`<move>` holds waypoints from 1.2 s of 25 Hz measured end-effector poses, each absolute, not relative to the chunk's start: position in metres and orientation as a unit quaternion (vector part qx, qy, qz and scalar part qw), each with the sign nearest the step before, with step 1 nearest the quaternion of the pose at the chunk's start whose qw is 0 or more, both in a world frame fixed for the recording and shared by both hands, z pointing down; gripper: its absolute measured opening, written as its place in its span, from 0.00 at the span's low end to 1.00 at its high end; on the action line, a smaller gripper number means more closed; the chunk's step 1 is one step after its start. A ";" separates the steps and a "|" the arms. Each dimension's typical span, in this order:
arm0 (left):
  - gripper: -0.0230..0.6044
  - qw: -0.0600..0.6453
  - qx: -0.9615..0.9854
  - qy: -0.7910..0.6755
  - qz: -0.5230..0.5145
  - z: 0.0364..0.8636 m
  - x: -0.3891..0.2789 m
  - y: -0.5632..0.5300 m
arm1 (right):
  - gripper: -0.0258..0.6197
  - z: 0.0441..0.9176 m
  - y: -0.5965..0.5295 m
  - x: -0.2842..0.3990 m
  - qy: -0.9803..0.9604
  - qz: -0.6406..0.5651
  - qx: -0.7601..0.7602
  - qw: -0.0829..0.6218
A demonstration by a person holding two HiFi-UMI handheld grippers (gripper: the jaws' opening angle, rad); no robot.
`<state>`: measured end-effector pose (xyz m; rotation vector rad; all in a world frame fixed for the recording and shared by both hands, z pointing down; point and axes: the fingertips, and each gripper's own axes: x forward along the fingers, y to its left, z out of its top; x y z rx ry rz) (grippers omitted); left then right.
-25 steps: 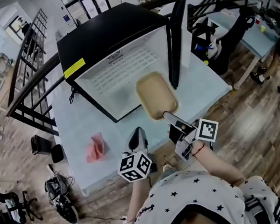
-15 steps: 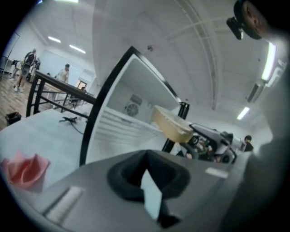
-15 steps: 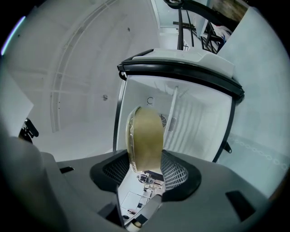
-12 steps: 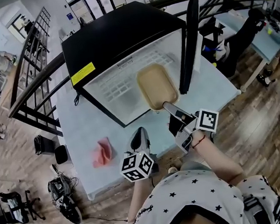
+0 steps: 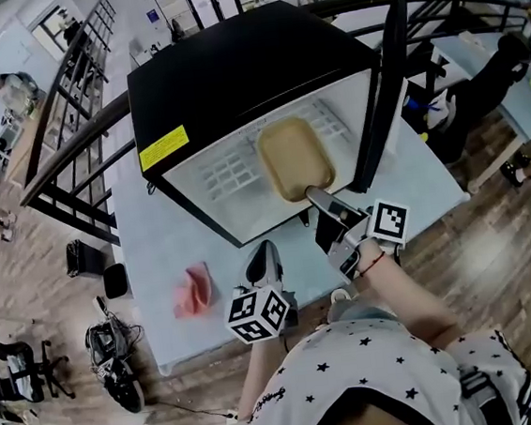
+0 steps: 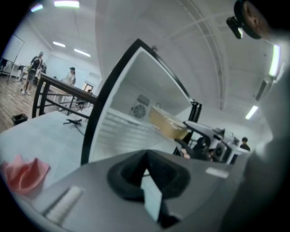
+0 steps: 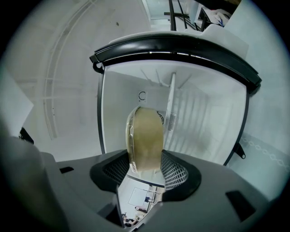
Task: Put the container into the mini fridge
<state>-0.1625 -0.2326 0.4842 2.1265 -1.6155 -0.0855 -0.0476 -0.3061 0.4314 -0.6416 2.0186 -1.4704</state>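
Observation:
A black mini fridge (image 5: 232, 69) stands on the pale table (image 5: 142, 248), its door (image 5: 381, 100) swung open to the right and its white inside showing. My right gripper (image 5: 314, 193) is shut on the near end of a tan lidded container (image 5: 295, 157), held at the fridge's opening over the wire shelf. In the right gripper view the container (image 7: 145, 138) stands on edge between the jaws, with the fridge interior (image 7: 199, 118) straight behind it. My left gripper (image 5: 263, 256) hangs by the table's front edge, shut and holding nothing. From there the container (image 6: 167, 124) shows inside the fridge frame.
A crumpled pink cloth (image 5: 192, 292) lies on the table left of my left gripper, also seen as the pink cloth (image 6: 25, 172) in the left gripper view. Black railings (image 5: 70, 152) run behind the fridge. Desks and chairs stand at the far right.
My right gripper has carried the container forward from in front of the fridge to its opening. The left gripper has stayed by the table edge.

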 end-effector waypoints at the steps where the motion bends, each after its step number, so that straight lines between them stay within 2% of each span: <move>1: 0.05 0.231 0.772 -0.591 -0.032 0.483 -0.162 -0.237 | 0.38 0.431 -0.311 -0.049 0.752 -0.551 -0.236 0.276; 18: 0.05 0.224 0.741 -0.631 -0.044 0.472 -0.166 -0.281 | 0.38 0.436 -0.372 -0.065 0.729 -0.602 -0.209 0.251; 30: 0.05 0.221 0.725 -0.650 -0.052 0.476 -0.165 -0.284 | 0.38 0.439 -0.391 -0.068 0.713 -0.617 -0.198 0.269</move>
